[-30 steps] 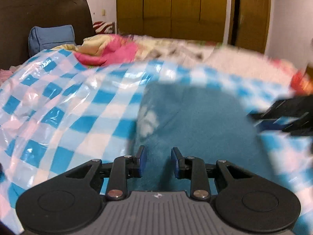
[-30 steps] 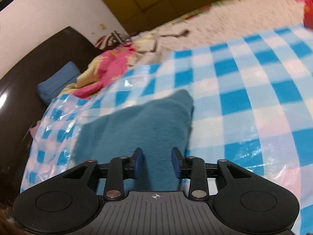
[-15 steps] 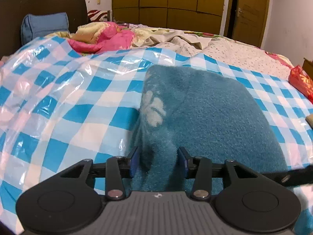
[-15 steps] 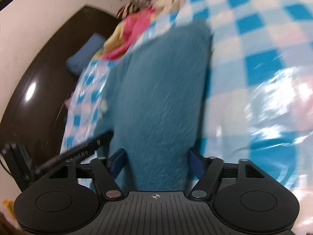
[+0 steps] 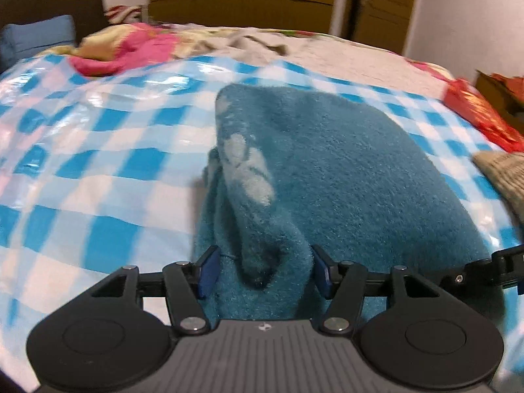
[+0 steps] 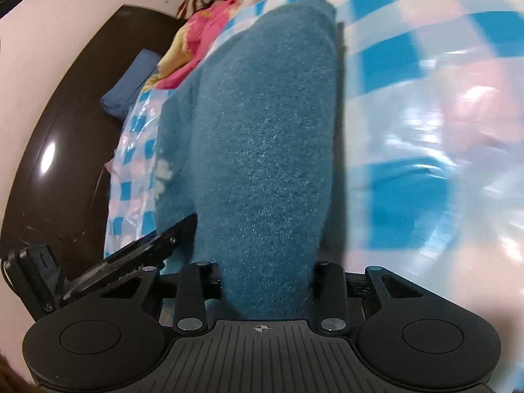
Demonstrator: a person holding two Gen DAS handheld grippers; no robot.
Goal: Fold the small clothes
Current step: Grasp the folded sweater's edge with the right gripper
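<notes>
- Lying across the checked plastic sheet (image 5: pixel 108 177) on the bed, near edge toward both cameras: a teal fleece garment (image 5: pixel 344 170), already doubled over by the look of its layered left edge.
- Looks soft, thick and light; likely to sag and bunch when lifted, with a fuzzy pile that should grip well against the pads and not slip.
- Showing a pale flower print (image 5: pixel 249 170) along the rumpled left edge, where the layers gape and a fold stands up.
- Straddling that near-left fold: left gripper (image 5: pixel 263 270), jaws spread wide, blue pads either side of the cloth but not pinching it.
- Straddling the near-right edge: right gripper (image 6: pixel 265 283), jaws likewise spread with fleece bulging between them; contact with the pads hidden by the cloth, no squeeze visible.
- Best taken at the two near corners, catching every layer at once, since a single-layer pinch would probably let the fold fall open.
- Slick and shiny underneath: the sheet could slide or lift with the cloth if caught in the jaws.
- Sitting near the garment's right side: a grey knitted piece (image 5: pixel 504 177), close enough to be brushed.
- Lying well apart at the far side: pink bedding (image 5: pixel 131 49), a blue pillow (image 5: pixel 36 37) and a red packet (image 5: pixel 481 114), none in the way.
- Nearly meeting along the near edge, the two grippers leave little room between them.
</notes>
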